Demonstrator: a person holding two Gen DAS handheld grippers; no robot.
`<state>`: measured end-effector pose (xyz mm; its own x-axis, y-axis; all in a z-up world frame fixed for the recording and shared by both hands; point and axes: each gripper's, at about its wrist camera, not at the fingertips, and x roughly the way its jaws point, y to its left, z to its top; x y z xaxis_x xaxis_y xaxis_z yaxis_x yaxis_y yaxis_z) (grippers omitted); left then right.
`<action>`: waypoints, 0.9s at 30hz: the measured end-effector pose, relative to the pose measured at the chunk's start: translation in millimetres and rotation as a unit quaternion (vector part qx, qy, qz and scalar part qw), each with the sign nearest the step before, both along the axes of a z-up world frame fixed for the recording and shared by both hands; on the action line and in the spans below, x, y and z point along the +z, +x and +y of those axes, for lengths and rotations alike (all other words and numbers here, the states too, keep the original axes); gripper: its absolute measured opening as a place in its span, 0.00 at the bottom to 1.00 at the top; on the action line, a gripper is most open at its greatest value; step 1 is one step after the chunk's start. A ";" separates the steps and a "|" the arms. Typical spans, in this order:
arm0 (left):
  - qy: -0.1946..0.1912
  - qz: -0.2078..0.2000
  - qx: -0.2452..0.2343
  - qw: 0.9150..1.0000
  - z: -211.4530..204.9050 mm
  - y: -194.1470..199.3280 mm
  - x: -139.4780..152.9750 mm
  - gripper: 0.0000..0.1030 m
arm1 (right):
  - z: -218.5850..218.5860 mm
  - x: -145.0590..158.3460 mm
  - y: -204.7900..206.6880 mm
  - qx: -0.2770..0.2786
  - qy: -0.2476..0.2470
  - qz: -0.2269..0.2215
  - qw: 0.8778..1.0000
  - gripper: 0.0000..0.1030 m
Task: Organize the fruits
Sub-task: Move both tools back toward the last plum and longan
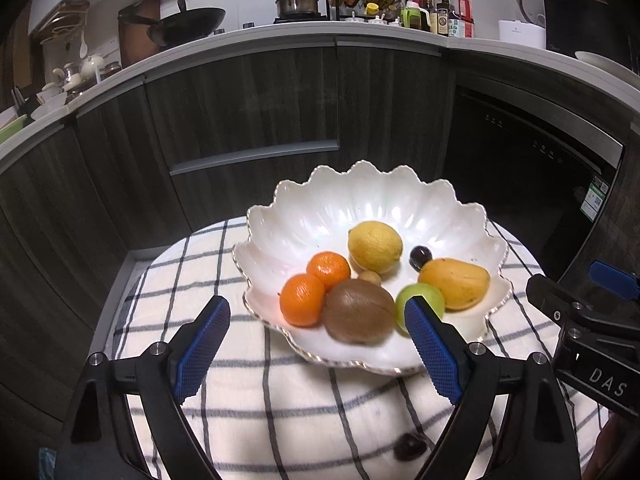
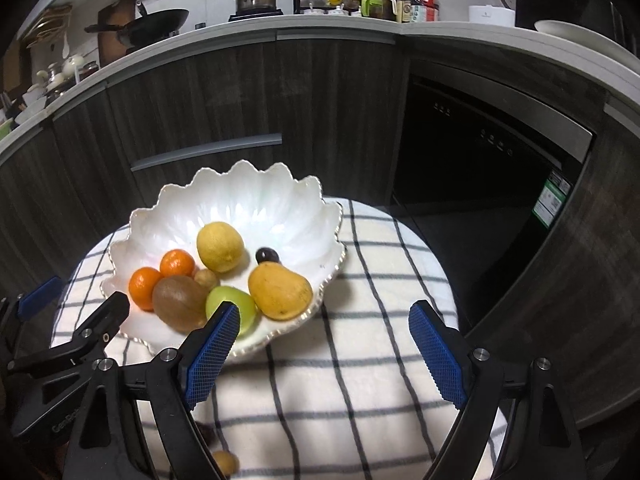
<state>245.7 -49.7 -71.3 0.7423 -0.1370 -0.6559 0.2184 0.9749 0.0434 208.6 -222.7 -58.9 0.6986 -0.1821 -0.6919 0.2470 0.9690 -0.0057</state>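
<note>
I log both jaws parted and empty, left gripper [image 1: 316, 344] and right gripper [image 2: 324, 344]; scalloped bowl [image 1: 320, 200] ahead holds kiwi [image 1: 358, 312], lemon [image 1: 375, 246] (dark fruit [image 1: 408, 447] lies beneath my left jaws).

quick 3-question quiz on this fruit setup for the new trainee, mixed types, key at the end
1. True or false: both claws, left and right, are open and hold nothing.
2. Which fruit touches the two tangerines in the scalloped white bowl? A) kiwi B) mango C) banana
3. Fill in: a small dark fruit lies outside the bowl on the checked ____.

Key: 1 true; 2 A; 3 cloth
</note>
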 end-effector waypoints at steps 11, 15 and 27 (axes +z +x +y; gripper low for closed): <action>0.009 0.001 -0.008 1.000 -9.5 -31.7 -3.0 0.87 | -8.6 -2.6 -35.9 -0.005 0.002 0.003 1.000 0.85; 0.012 0.005 -0.014 1.000 -14.1 -42.9 -9.5 0.87 | -13.9 -8.2 -46.9 -0.009 0.002 0.008 1.000 0.85; 0.012 0.042 -0.024 0.999 -26.7 -59.0 -44.3 0.86 | -26.4 -33.2 -65.6 -0.022 0.005 0.032 0.999 0.85</action>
